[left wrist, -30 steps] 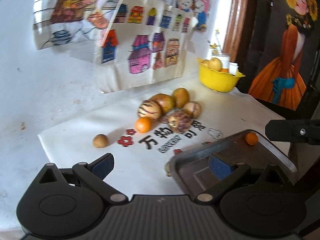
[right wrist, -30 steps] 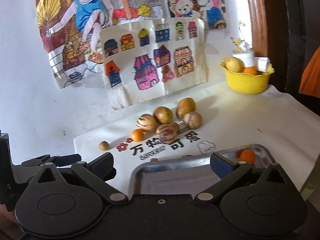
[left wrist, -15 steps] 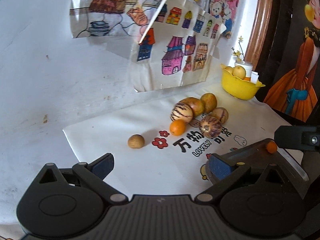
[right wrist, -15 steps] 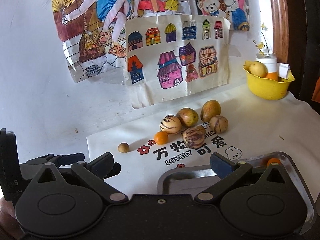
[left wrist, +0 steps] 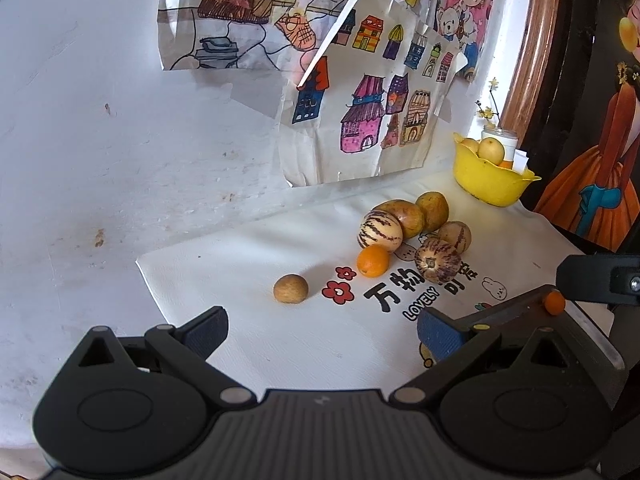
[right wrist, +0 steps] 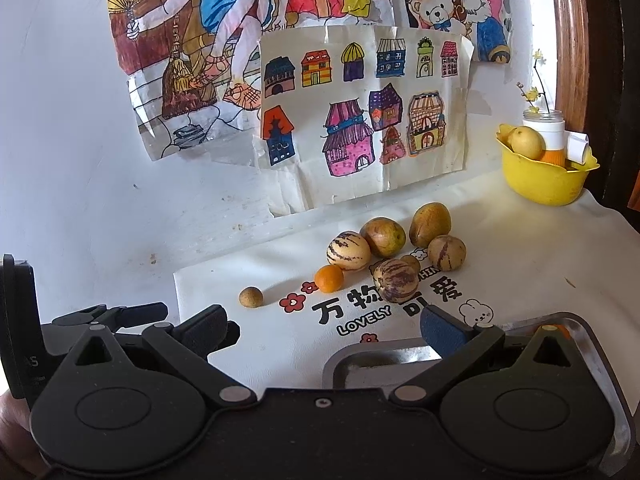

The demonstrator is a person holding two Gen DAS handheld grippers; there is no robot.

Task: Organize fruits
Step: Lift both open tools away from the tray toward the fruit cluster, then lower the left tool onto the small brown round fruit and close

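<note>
Both tools hang over the near edge of the worktop point(right wrist: 540, 240), which is covered by a white printed cloth point(left wrist: 280, 344). The left hand-held gripper point(left wrist: 322, 326) is released, its blue-padded fingers point(left wrist: 438, 330) spread wide with nothing between them; the right hand-held gripper point(right wrist: 324, 326) is likewise spread and empty.

In the right wrist view the loose fruits cluster just past centre: two cream striped fruits point(right wrist: 348, 251), a purple-striped one point(right wrist: 395, 281) and two brownish-green ones point(right wrist: 383, 237) lie touching or nearly so, a small orange point(right wrist: 329, 278) sits at their 8 o'clock edge, and a small brown round fruit point(right wrist: 251, 297) lies apart, further toward 9 o'clock.

A metal tray point(right wrist: 400, 354) sits at 5 o'clock, partly under the right tool; one small orange fruit point(left wrist: 555, 303) rests near its far rim (clearest from the left wrist). At 2 o'clock a yellow bowl point(right wrist: 544, 184) holds a yellow fruit point(right wrist: 526, 142). Coloured drawings point(right wrist: 360, 120) hang on the wall behind.
</note>
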